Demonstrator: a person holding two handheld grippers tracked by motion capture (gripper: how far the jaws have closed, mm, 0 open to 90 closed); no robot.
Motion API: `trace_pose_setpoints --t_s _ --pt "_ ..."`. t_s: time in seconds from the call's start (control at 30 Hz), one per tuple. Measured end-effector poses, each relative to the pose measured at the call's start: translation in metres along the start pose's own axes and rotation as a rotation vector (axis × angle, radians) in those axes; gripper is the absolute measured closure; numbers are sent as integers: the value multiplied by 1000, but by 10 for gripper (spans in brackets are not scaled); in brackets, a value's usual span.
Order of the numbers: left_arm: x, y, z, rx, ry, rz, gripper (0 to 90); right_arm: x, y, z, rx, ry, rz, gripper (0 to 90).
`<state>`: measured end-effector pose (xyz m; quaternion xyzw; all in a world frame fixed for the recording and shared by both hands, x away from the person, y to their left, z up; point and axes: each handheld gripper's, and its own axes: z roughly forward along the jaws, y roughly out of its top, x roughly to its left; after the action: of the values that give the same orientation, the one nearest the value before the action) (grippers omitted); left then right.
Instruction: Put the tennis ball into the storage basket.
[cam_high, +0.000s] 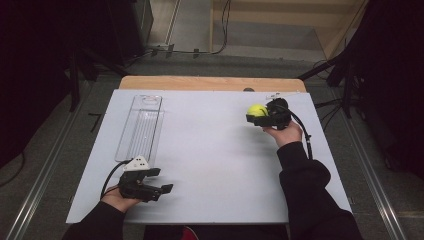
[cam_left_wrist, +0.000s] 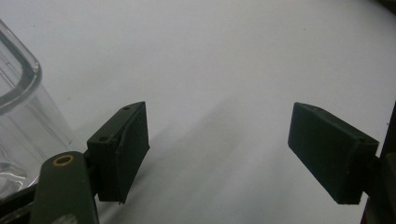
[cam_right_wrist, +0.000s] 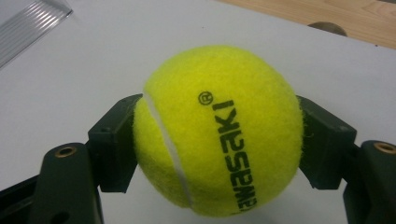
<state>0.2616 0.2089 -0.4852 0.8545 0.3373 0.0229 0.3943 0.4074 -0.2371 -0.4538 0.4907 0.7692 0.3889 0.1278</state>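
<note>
- Right claw (cam_high: 256, 119) near the far right corner of the desk (cam_high: 210, 165), gripped by the right hand (cam_high: 284, 131), black sleeve running back toward the near edge.
- Clamped on a yellow tennis ball (cam_high: 258, 110): in the right gripper view, ball (cam_right_wrist: 219, 130) wedged between both black jaws, one pad pressing each side, white seam curving down its left half, black lettering running down its front.
- Ball pointing toward the desk's middle from the hand, at the claw's tip; lifted off the surface or resting on it, cannot tell.
- Left claw (cam_high: 161, 180) near the near left corner of the desk, held low by the left hand (cam_high: 119, 197), grey three-cornered plate on top, cable looping off to the left.
- Jaws spread wide, nothing between them: in the left gripper view (cam_left_wrist: 219, 158), bare white surface alone in the gap.
- Clear plastic tray (cam_high: 141, 126) along the left side of the desk, long axis running from far edge toward near edge, its near end just beyond the left claw.
- Same tray's rounded corner (cam_left_wrist: 18, 93) at the left edge of the left gripper view, just beside the left jaw, not touching it as far as can be seen.
- Ball and tray well apart, on opposite sides of the desk.
- Strip of bare wood (cam_high: 210, 82) along the far edge beyond the white top.
</note>
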Motion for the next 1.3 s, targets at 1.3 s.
trace_pose_setpoints --t_s 1.3 --pt "0 0 0 -2 1 -1 212 44 5 14 34 123 -82 238"
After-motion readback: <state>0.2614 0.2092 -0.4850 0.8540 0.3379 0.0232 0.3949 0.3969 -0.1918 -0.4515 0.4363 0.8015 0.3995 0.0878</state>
